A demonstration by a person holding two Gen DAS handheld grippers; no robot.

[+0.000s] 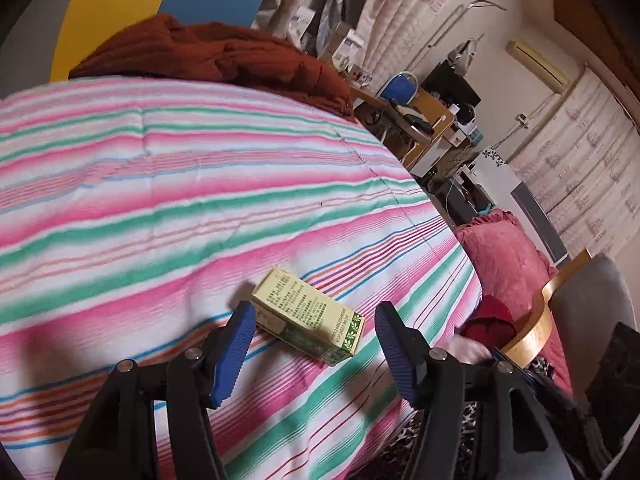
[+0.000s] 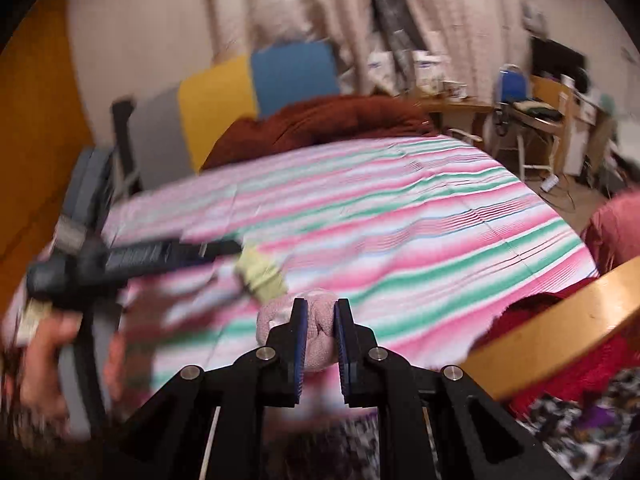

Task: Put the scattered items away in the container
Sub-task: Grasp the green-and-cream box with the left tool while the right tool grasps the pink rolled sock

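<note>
A yellow-green carton (image 1: 308, 316) with printed text lies flat on the striped bedsheet (image 1: 180, 200). My left gripper (image 1: 314, 314) is open, and its blue pads straddle the carton. The left pad sits at the carton's near corner; the right pad stands apart from it. My right gripper (image 2: 320, 308) is shut on a soft pink cloth item (image 2: 320, 328) held above the sheet's near edge. The right wrist view is blurred and shows the carton (image 2: 262, 272) just left of the pink item. No container is clearly in view.
A rust-brown blanket (image 1: 224, 56) is heaped at the bed's far end. A curved wooden chair arm (image 2: 560, 308) with red fabric (image 2: 536, 312) under it stands at the right. A pink cushion (image 1: 504, 248) lies beside the bed. A person's hand (image 2: 44, 356) shows at the left.
</note>
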